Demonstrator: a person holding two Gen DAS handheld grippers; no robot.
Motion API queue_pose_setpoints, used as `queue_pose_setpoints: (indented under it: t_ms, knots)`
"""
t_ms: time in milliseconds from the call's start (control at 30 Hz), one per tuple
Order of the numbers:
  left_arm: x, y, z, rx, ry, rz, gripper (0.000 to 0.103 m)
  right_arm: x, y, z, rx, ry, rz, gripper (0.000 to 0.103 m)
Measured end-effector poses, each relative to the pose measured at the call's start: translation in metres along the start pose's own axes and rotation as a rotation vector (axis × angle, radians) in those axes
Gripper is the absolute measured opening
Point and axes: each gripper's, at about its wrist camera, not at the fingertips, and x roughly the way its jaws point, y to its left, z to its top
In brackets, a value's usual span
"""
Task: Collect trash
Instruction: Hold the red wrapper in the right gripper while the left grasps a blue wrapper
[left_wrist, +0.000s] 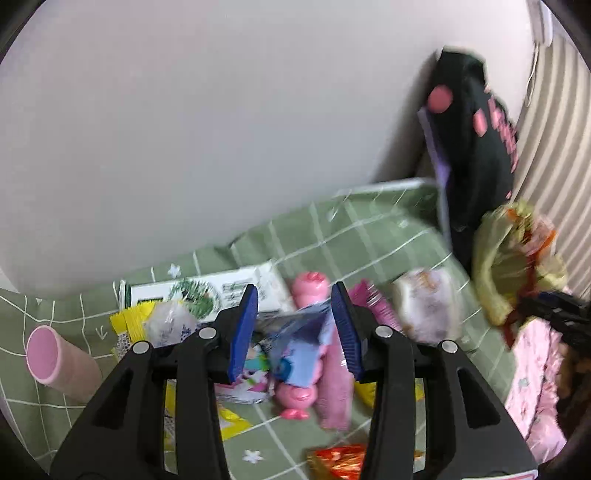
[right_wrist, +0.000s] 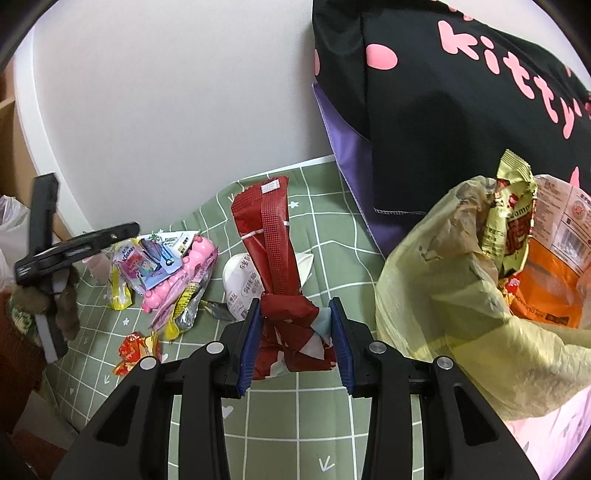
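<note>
Over green checked cloth (right_wrist: 295, 406), right hand-held gripper (right_wrist: 295, 325) grips red wrapper (right_wrist: 275, 236)

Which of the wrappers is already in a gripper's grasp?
The dark red wrapper with the knotted middle: the right gripper is shut on it, lifted upright. The yellow wrapper and shiny red-orange wrapper lie loose on the green checked cloth.

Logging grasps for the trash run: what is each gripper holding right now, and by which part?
The right gripper clamps the red snack wrapper at its knotted lower end. The left gripper is open around a blue wrapper, holding nothing.
</note>
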Motion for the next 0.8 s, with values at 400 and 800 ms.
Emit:
queue_pose_setpoints:
  t_ms: [400,800]
  knots:
    - [0.006,0.008,0.0,-0.072,0.043,-0.023,0.0,-0.01,-0.005,-0.009,0.006,0.005,-0.015,0.034]
    - [-0.014,0.023,-0.01,-0.172,-0.056,-0.031,0.035,-0.016,-0.005,-0.01,0.014,0.001,-0.018,0.034]
